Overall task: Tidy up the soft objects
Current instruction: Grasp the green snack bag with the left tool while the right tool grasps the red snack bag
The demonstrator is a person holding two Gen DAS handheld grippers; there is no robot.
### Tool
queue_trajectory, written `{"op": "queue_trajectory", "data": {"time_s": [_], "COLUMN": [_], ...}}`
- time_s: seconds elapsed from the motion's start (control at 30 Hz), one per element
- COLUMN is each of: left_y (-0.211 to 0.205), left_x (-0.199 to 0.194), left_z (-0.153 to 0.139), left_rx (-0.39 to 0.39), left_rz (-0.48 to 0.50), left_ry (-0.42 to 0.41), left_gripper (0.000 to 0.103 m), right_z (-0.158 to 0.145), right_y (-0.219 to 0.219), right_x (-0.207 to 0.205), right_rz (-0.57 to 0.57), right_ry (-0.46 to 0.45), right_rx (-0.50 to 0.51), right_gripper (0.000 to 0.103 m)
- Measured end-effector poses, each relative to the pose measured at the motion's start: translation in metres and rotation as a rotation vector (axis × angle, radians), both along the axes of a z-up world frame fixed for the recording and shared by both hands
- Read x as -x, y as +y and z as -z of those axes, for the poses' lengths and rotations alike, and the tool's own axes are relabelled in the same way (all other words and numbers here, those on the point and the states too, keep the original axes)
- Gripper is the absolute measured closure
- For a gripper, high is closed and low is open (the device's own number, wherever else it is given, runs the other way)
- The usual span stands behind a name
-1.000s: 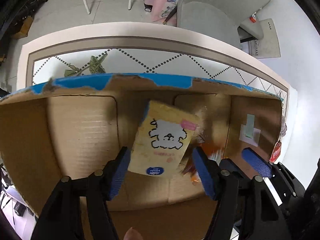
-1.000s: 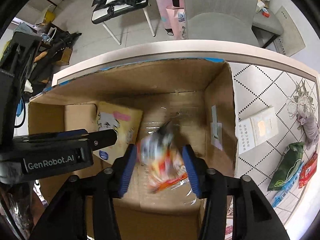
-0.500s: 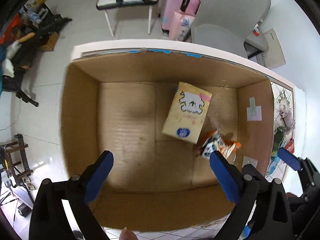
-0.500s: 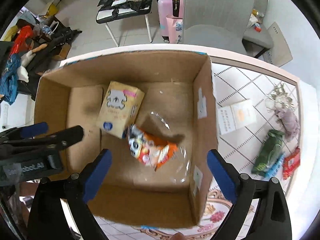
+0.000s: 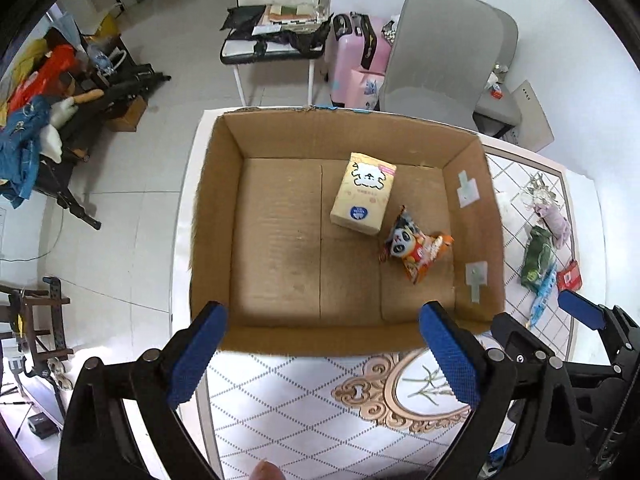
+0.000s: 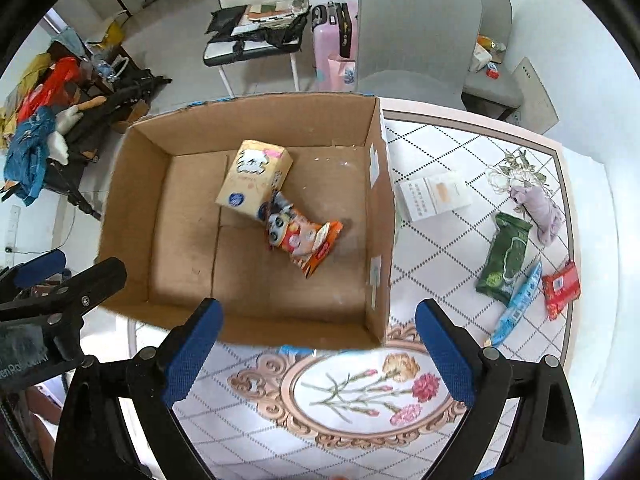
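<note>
Both sets of tongs spread wide and empty: left gripper [image 5: 322, 350] and right gripper [image 6: 318, 350] hanging above the near wall of the cardboard box [image 5: 474, 216], pointing down, nothing between the blue pads. A second ago closed far narrower, the left around the yellow tissue pack [image 5: 364, 200] and the right around the orange snack bag [image 6: 302, 236], both low inside the box; since then jaws sprung apart, both loads let go, both hands drawn up and back so that the whole box now fits in each view. Tissue pack lying flat on the box floor toward the far right part, printed face up; snack bag just beside it, touching or overlapping its near corner in the right wrist view, closer to the right wall. Left half of the box floor bare. Judged from this: two soft things delivered, drop step finished, hands free for another fetch. More left outside, to the right of the box on the patterned tablecloth [image 6: 440, 248]: a white pack [image 6: 434, 196] just beside the right wall, then farther out a green pouch [image 6: 506, 258], a slim blue packet [image 6: 520, 302], a red packet [image 6: 562, 290] and a lilac cloth bundle [image 6: 538, 208].
</note>
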State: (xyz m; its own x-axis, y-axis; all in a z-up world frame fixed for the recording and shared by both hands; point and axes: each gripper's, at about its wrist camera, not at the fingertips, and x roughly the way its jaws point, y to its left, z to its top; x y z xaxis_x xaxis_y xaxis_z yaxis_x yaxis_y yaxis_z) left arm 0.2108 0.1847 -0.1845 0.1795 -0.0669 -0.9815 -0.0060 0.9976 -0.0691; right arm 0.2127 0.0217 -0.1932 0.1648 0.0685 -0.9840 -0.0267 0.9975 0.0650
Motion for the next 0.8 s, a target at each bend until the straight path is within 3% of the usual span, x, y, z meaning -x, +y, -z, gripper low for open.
{"op": "queue_trajectory", "data": {"time_s": [0.3, 0.47, 0.67, 0.8], "left_y": [-0.015, -0.042, -0.123, -0.193], "left_x": [0.03, 0.036, 0.025, 0.006], "left_z": [-0.035, -0.057, -0.07, -0.048], "left_rx": [-0.034, -0.059, -0.084, -0.026], "left_rz": [-0.017, -0.012, 0.088, 0.167], "left_ry": [-0.048, -0.082, -0.116, -0.064], "left_gripper": [0.004, 0.004, 0.004, 0.004], "right_z": [-0.03, -0.04, -0.044, -0.036], "right_y": [-0.006, -0.037, -0.13, -0.222], "right_x": [0.029, 0.034, 0.04, 0.043], "right_rz": [-0.036, -0.024, 0.086, 0.226], "right_ry": [-0.028, -0.03, -0.024, -0.016], "right_rx": [-0.076, -0.146, -0.172, -0.139], "right_gripper": [0.004, 0.004, 0.004, 0.004]}}
